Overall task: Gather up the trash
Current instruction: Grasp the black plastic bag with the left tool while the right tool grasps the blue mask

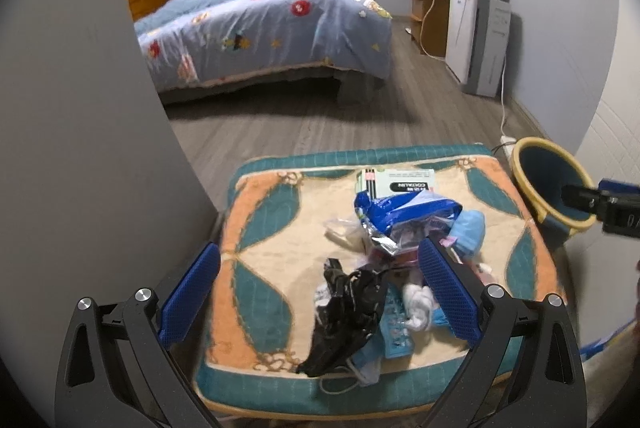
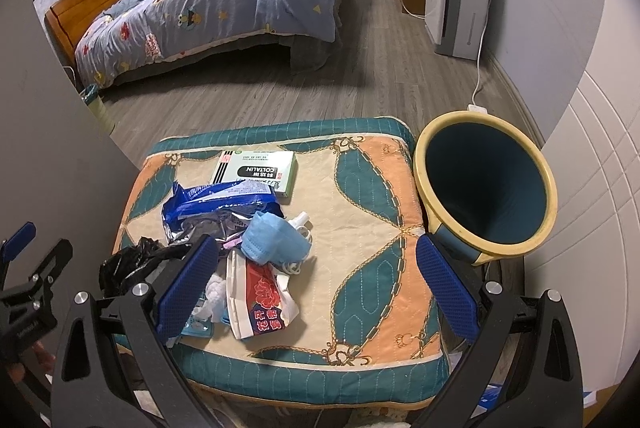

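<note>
Trash pile [image 2: 240,248] (crumpled black plastic bag [image 1: 344,320], blue foil wrapper [image 2: 216,204], blue face mask [image 2: 272,236], green-white medicine box [image 2: 256,168]) lies on the quilted teal-orange cushion [image 2: 360,228], left of centre. Left gripper [image 1: 320,300] hovers over the pile, fingers wide, holding nothing. Right gripper [image 2: 320,284] likewise wide and empty. Yellow-rimmed blue bin [image 2: 484,188], far right, tilted, looks empty.

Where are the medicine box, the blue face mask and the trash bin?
medicine box [image 2: 256,168], right wrist view, printed top face.
blue face mask [image 2: 272,238], right wrist view, folded middle.
trash bin [image 2: 486,184], right wrist view, dark inner wall.
</note>
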`<state>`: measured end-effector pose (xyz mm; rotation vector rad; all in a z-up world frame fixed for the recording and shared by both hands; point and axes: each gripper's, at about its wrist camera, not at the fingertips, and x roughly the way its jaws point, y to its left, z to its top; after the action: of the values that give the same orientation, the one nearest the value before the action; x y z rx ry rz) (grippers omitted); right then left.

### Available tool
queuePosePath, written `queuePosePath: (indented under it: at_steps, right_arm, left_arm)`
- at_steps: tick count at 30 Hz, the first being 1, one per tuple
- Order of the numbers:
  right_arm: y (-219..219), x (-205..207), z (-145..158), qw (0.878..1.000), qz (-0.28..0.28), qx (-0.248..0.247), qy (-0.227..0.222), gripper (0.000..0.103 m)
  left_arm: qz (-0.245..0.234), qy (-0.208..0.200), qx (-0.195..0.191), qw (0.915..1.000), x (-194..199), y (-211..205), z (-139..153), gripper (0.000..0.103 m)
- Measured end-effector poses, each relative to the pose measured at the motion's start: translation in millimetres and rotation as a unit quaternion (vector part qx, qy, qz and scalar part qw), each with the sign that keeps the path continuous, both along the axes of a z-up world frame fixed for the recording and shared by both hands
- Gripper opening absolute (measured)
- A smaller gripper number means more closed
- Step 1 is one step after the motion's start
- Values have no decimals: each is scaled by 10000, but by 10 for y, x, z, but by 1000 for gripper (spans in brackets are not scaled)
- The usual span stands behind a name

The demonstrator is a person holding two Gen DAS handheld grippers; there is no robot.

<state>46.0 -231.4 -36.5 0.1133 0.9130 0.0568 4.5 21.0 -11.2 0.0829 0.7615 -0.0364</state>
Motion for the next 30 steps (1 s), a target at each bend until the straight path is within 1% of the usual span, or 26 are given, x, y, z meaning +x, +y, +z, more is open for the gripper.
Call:
queuePosePath:
  at_steps: [1,2,5,7,9,10,12,14,15,18,21,24,27,28,29,30]
  right_arm:
    - [0,12,-7,10000,12,-3,26,97]
    - [3,36,-19,10000,35,12,75,97]
    - [45,93,-6,9999,135,42,26,97]
    - [119,156,30,9996,239,-98,-84,97]
    - [215,200,65,9983,277,-415,-308,97]
    - [269,227,68,9971,299,-554,-420,97]
    - [295,306,32,9975,408,-425,-382,97]
    - [286,402,-42,9981,549,105,-244,97]
    - [285,445,-84,9984,500,182,-168,97]
    - [316,600,-284,9989,421,145,156,97]
    - [358,727,-532,9975,424,231,507,97]
    - [429,779,-805,9952,458,182,846,97]
    - [496,813,-960,9919,636,303,1055,97]
    - [525,823,-997,9908,715,340,1097,97]
    - [553,836,-1028,9904,752,300,1123,95]
    - [576,848,-1062,9897,788,279,1166,86]
  left_arm:
    - [-69,-12,-81,9999,-5,10,-22,98]
    - [-92,1,-38,10000,3,4,-41,98]
    - [-259,306,163,9991,40,-89,-171,98]
    - [-228,520,329,9978,82,-127,-274,98]
    - [-268,595,425,9970,98,-151,-364,98]
    - [-257,650,370,9969,111,-139,-399,98]
    - [-271,743,216,9966,131,-105,-469,98]
    - [-298,814,245,9959,168,-103,-543,98]
    - [-290,922,199,9951,199,-87,-596,98]
    - [-202,1163,148,9929,265,-49,-721,98]
    - [-304,1400,199,9895,316,-49,-861,96]
    - [-421,1593,238,9860,356,-76,-982,95]
    - [-464,1641,303,9849,399,-81,-1049,93]
    - [-480,1651,292,9847,416,-80,-1058,91]
    - [-493,1677,283,9842,433,-72,-1073,81]
    - [-485,1736,286,9832,458,-61,-1098,72]
